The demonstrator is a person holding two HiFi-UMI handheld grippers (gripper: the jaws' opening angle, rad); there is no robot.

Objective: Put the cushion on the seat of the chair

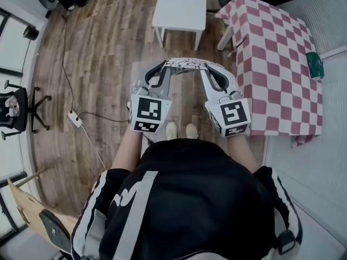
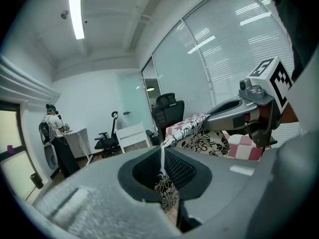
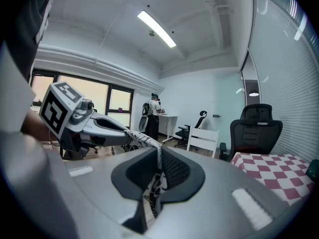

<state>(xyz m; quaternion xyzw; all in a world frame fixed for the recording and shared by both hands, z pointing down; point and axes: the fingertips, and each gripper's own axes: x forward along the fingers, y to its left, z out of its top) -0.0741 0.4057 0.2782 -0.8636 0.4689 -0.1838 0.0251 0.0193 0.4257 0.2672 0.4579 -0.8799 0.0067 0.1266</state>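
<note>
Both hand-held grippers are clamped on the patterned cushion (image 1: 184, 64). The left hand-held gripper (image 1: 161, 66) pinches its left edge and the right hand-held gripper (image 1: 210, 69) its right edge, jaws almost together on the fabric. The cushion hangs between the 2 above the wooden floor (image 1: 103, 47), short of the white chair (image 1: 179, 10) and not yet on its seat. A checked worktop (image 1: 276, 64) stands at the right.

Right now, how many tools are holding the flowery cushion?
2. The left tool pinches the black-and-white flower-patterned fabric cushion at its left edge; the right tool pinches its right edge. No third tool is in view.
</note>
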